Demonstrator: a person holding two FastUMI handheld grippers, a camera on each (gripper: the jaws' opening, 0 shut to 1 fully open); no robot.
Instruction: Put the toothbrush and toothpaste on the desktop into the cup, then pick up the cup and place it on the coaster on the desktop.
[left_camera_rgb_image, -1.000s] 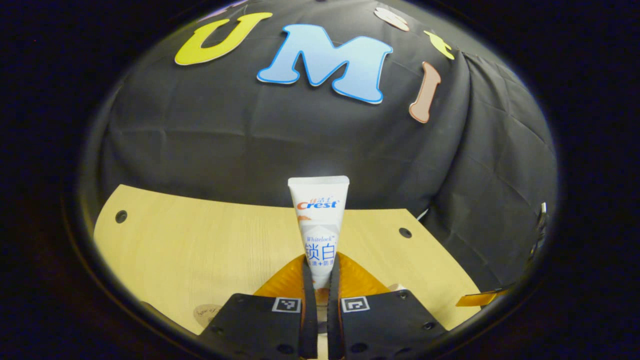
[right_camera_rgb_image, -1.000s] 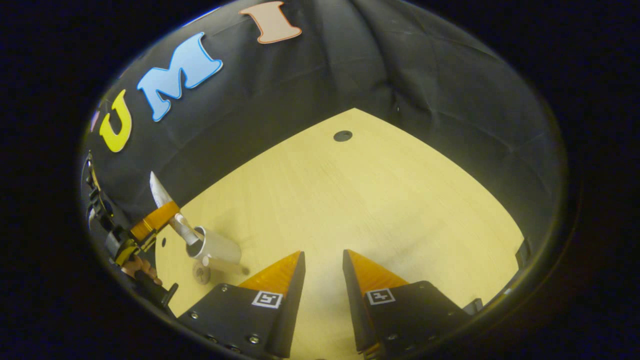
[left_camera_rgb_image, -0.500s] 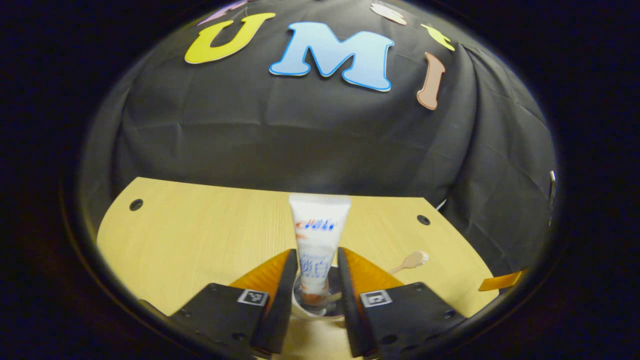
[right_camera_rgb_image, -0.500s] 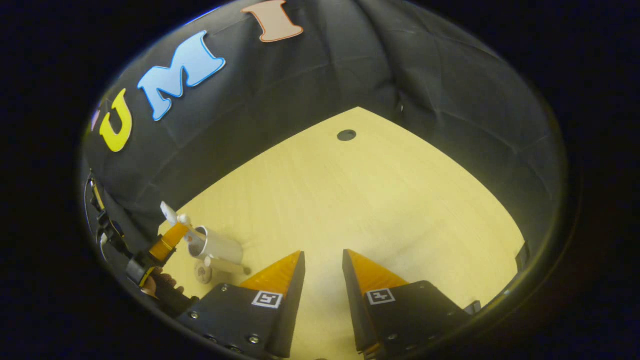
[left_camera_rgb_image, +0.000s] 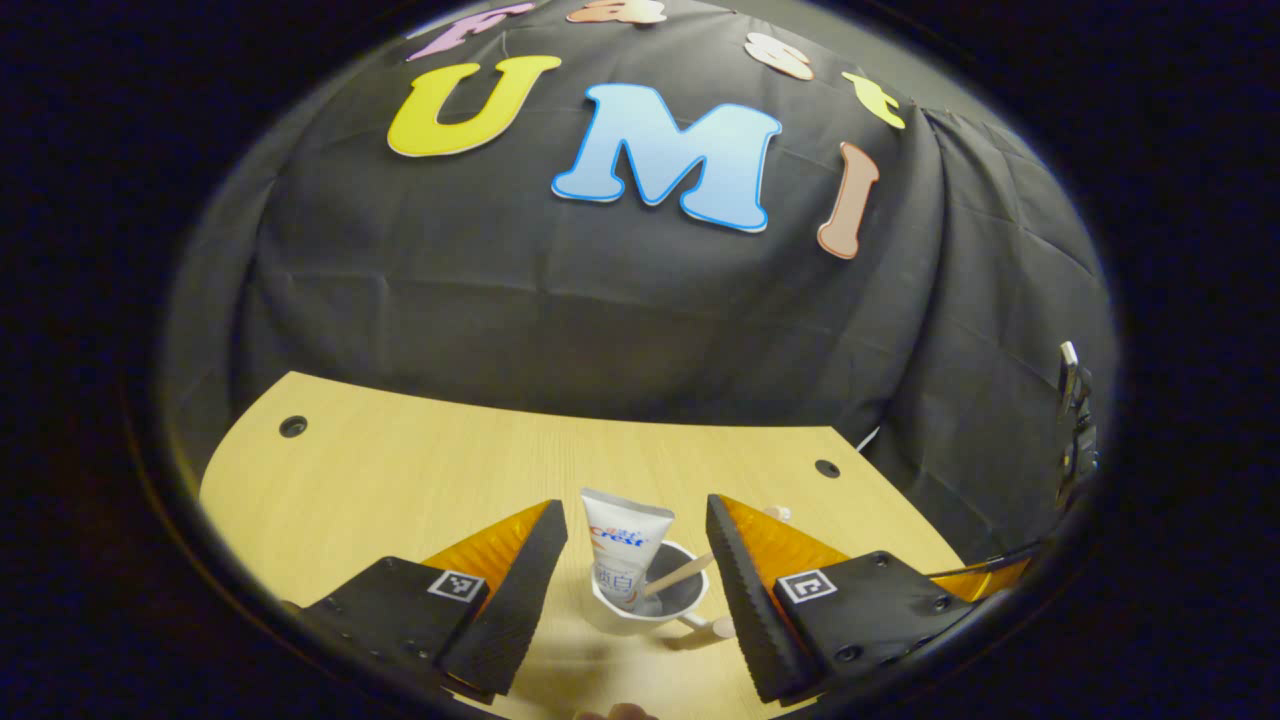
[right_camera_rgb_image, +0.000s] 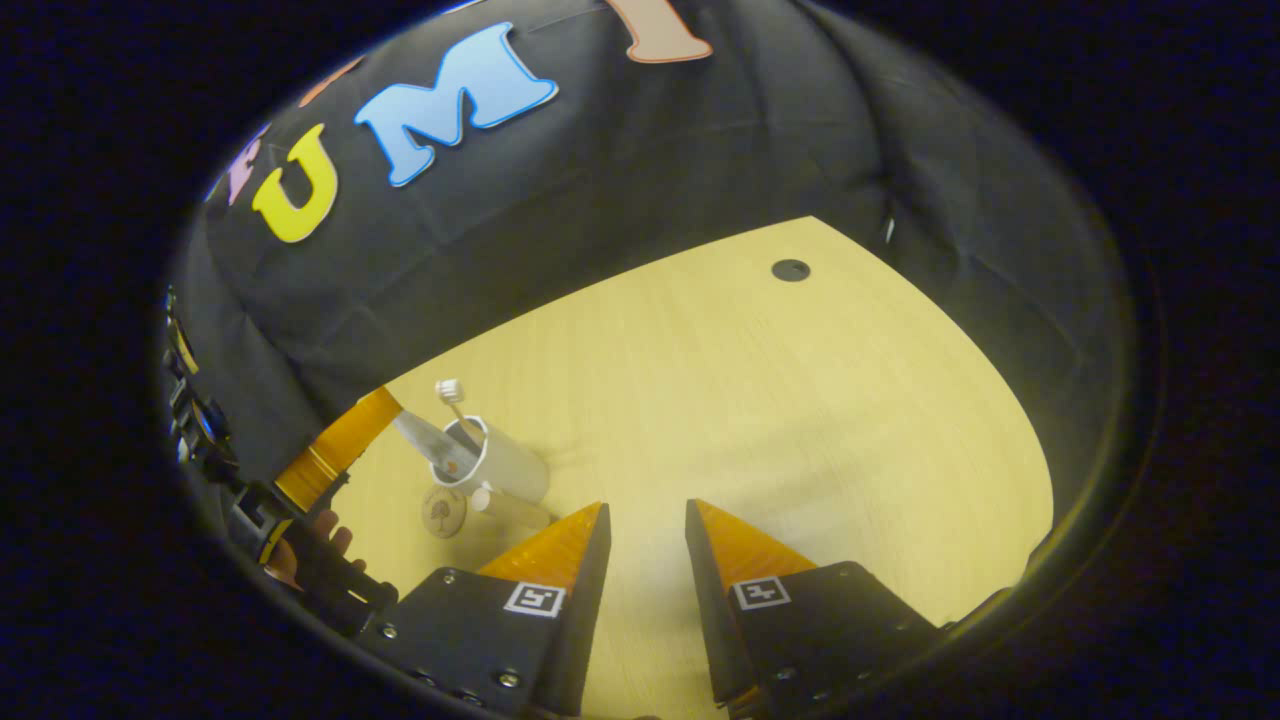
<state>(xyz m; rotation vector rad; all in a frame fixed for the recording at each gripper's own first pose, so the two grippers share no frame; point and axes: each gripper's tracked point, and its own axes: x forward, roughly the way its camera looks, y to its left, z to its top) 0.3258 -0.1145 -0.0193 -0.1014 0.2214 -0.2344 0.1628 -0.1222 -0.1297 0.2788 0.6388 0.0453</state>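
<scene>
Left gripper view: left tool (left_camera_rgb_image: 636, 570) released, jaws wide above the cup (left_camera_rgb_image: 648, 605), toothpaste (left_camera_rgb_image: 622, 550) and toothbrush (left_camera_rgb_image: 678, 572) standing inside. Right tool (right_camera_rgb_image: 645, 540) hangs unclenched, grasping nothing, over bare tabletop (right_camera_rgb_image: 780, 400). Next, likely: grip the cup and carry it to the coaster (right_camera_rgb_image: 443, 511) just beside; leaning contents may tip.

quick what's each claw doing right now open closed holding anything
Left claw: open, holding nothing, straddling the toothpaste in the cup.
Right claw: open, empty.
</scene>
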